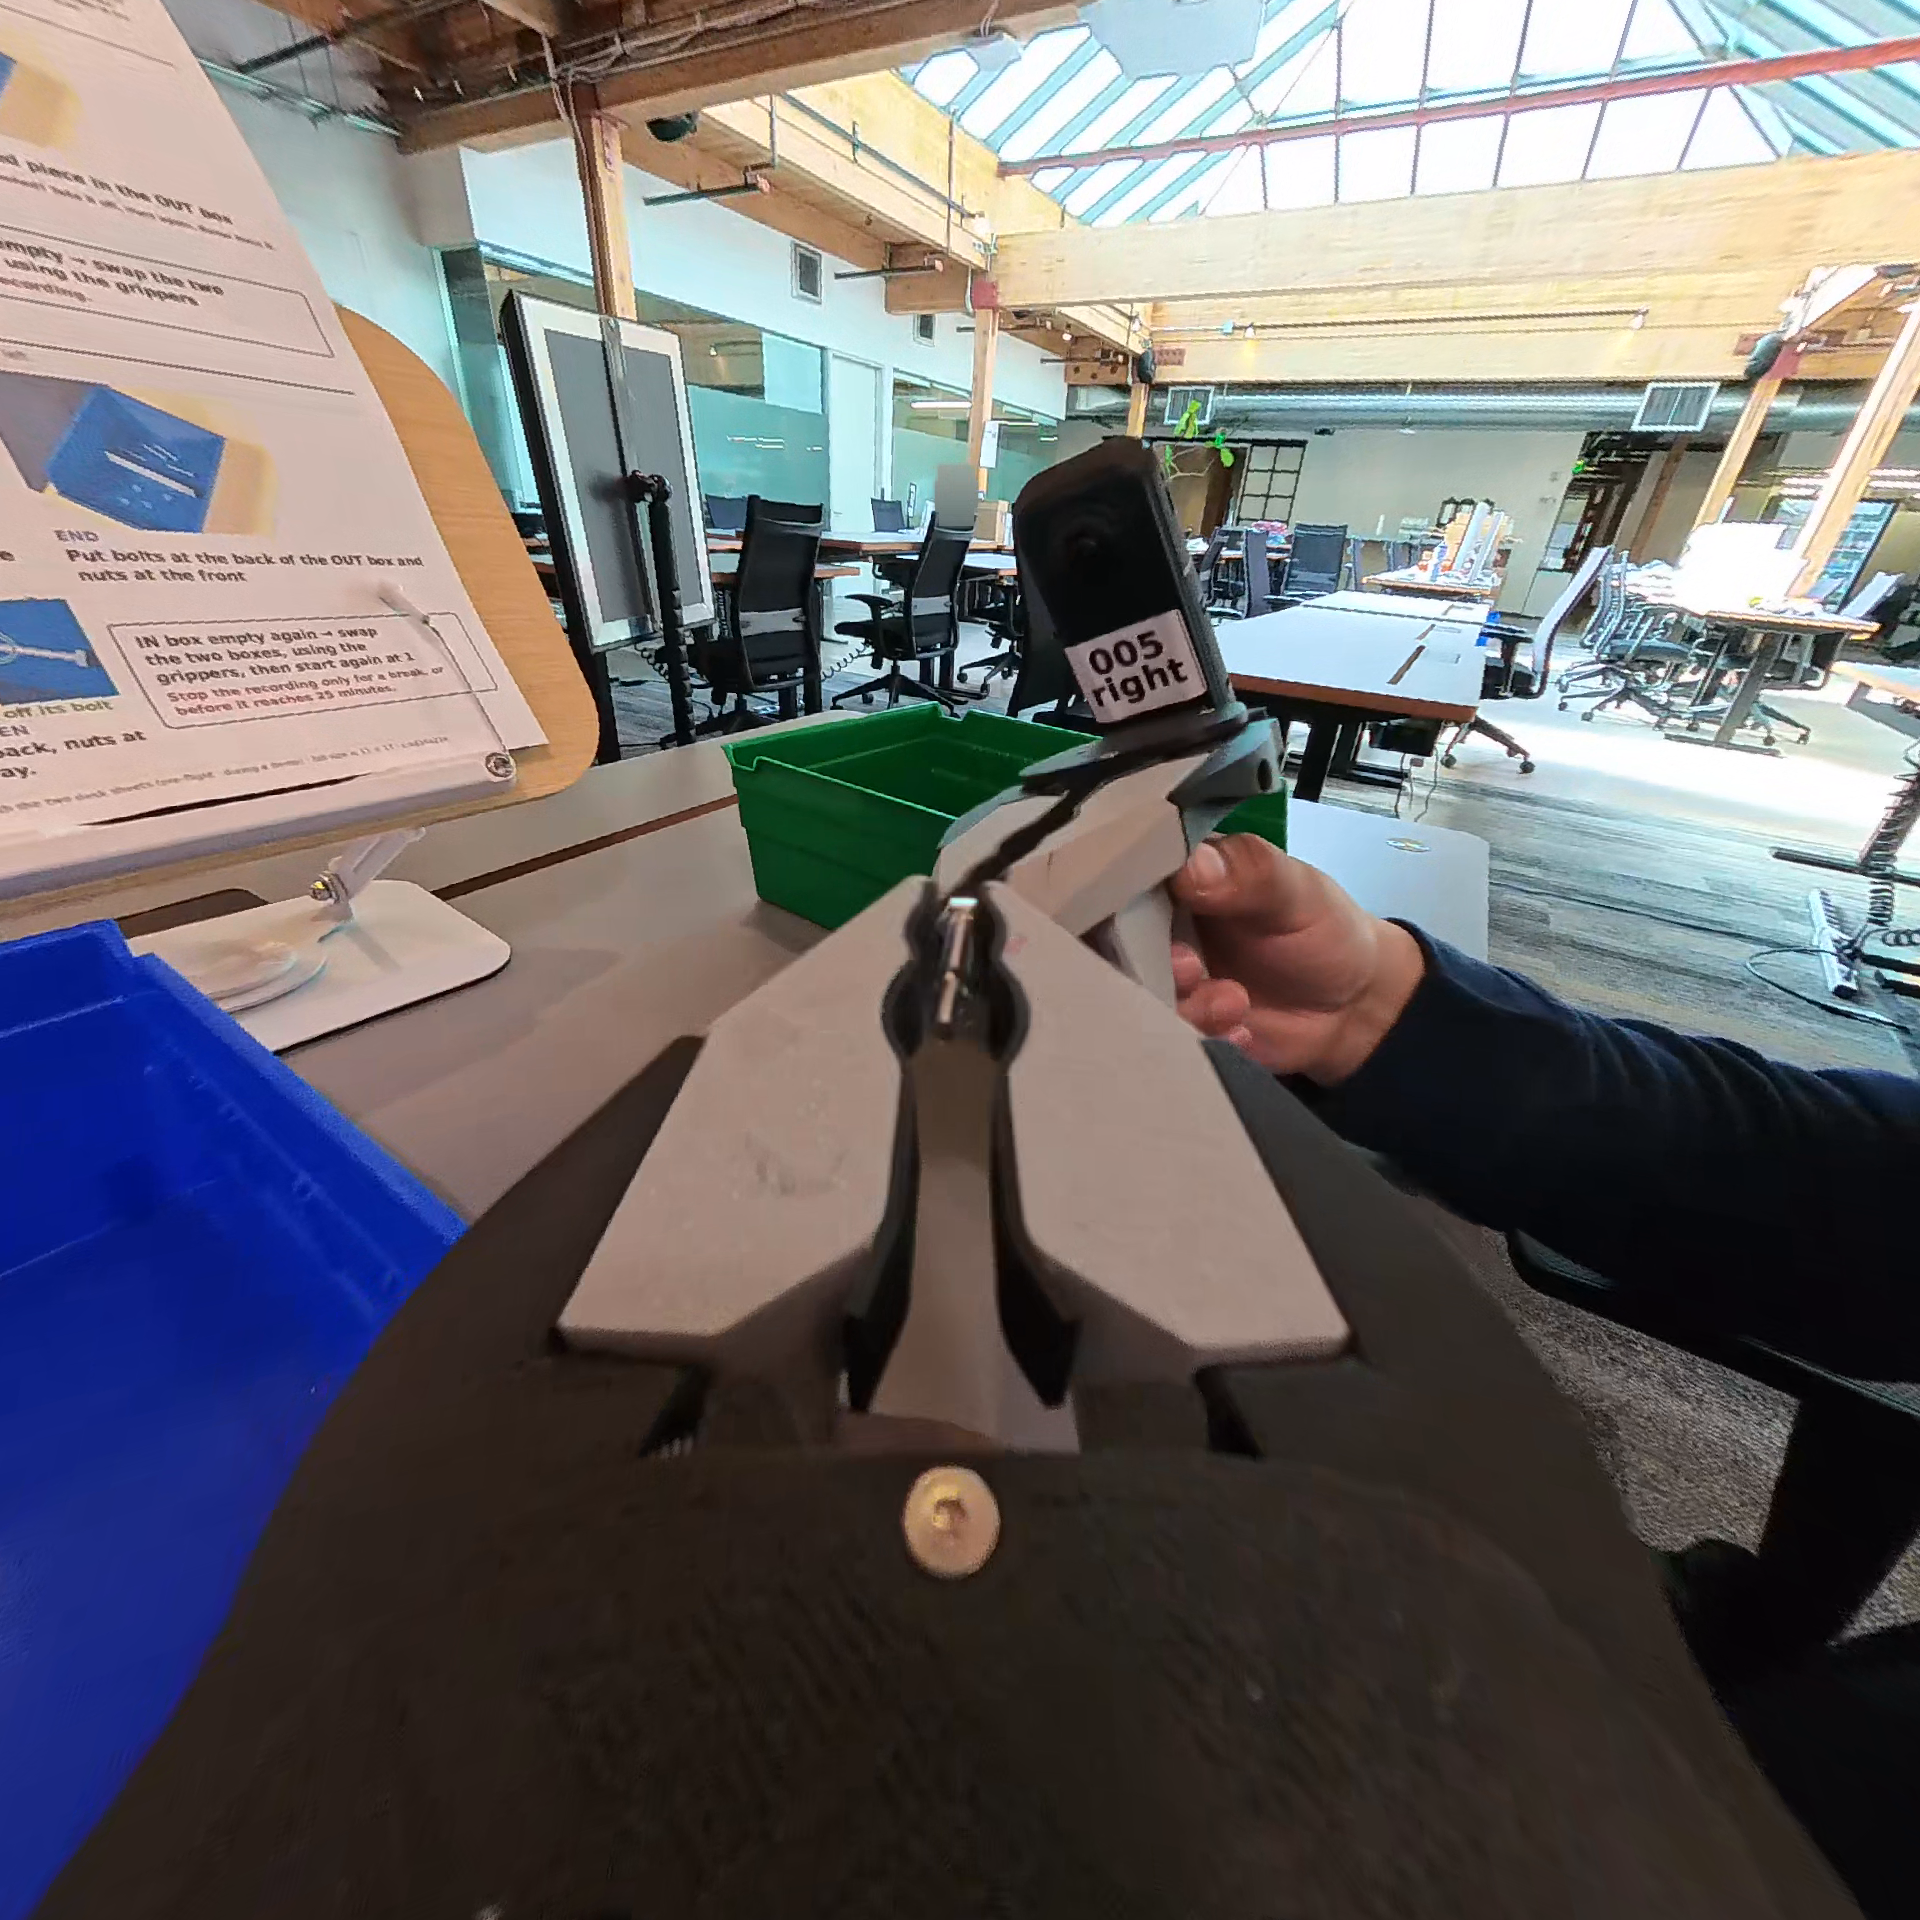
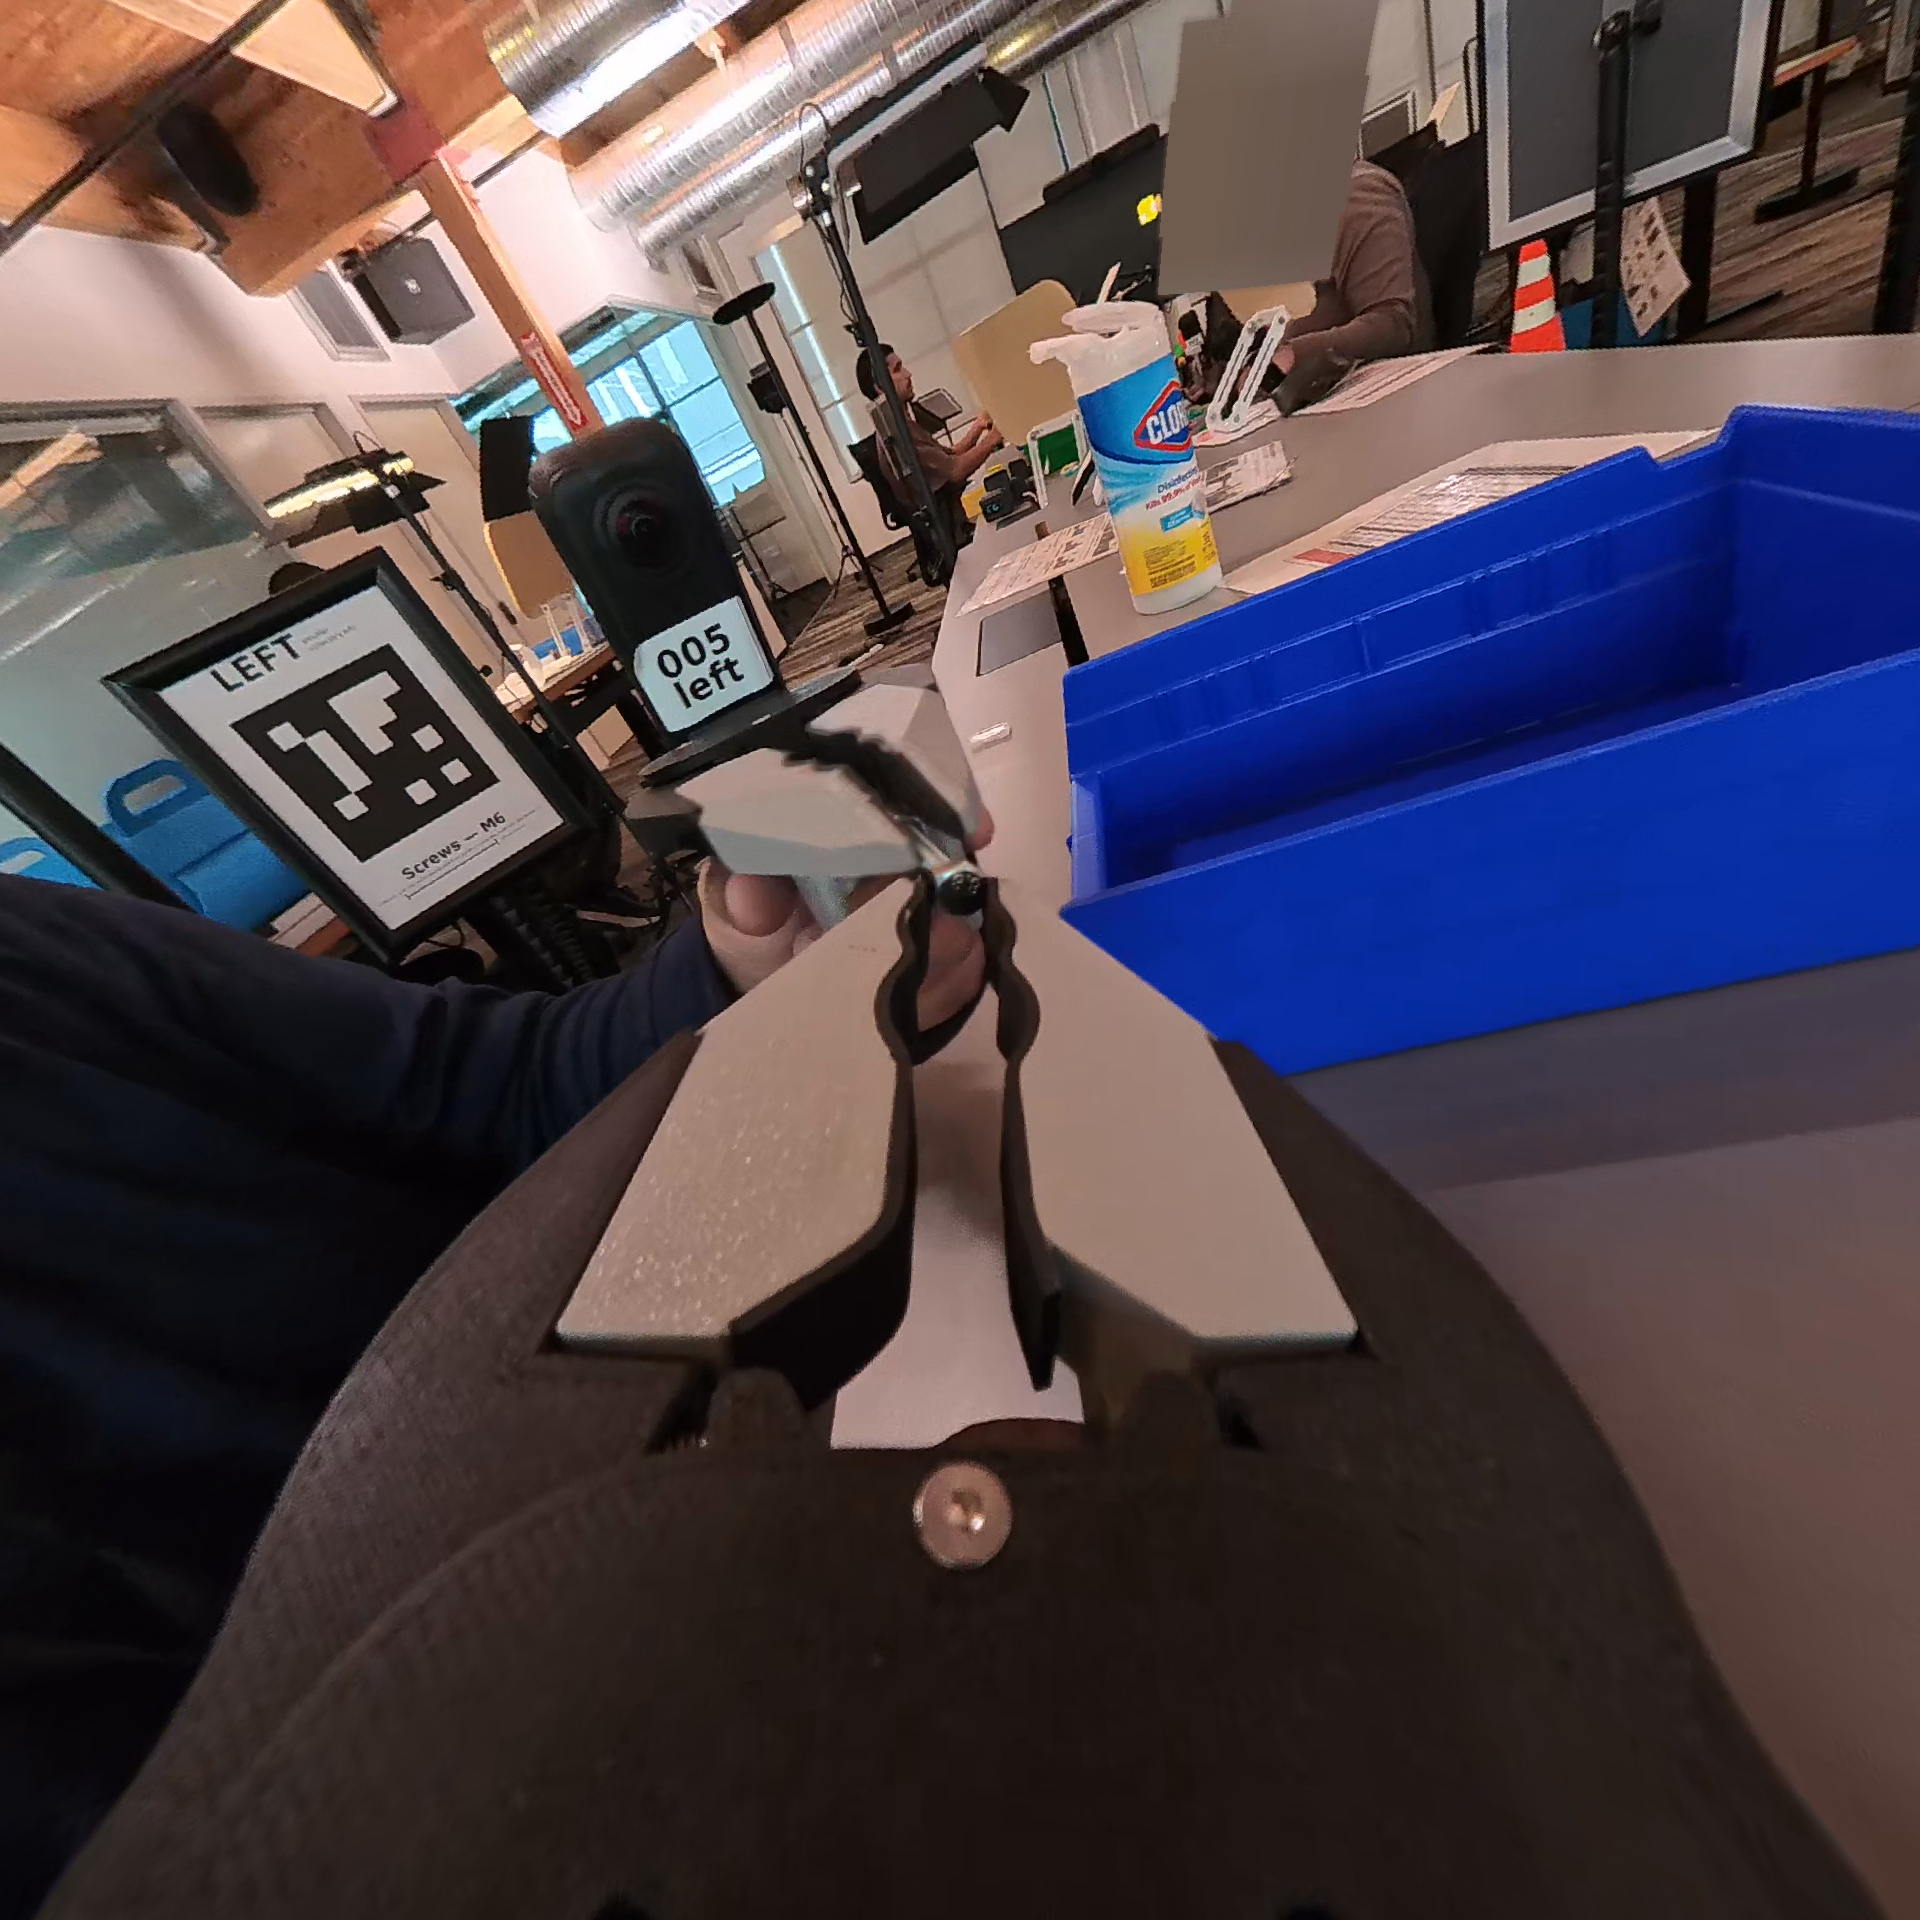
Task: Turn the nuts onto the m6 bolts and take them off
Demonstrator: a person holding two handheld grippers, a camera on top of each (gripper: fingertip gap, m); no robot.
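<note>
Bolt (image 1: pixel 951 971) pinched in left hand-held gripper (image 1: pixel 954 961) — right hand-held gripper (image 2: pixel 961 899) seemingly clamping its tip.

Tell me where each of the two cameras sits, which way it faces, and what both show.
Left wrist view: sits on the left tongs, facing a green plastic bin and open office; the right hand and dark blue sleeve show.
Right wrist view: sits on the right tongs, facing a blue plastic bin and white wipes canister; the left hand shows.
Shared: the shiny metal bolt where both tongs meet, the blue bin, the grey tabletop.
</note>
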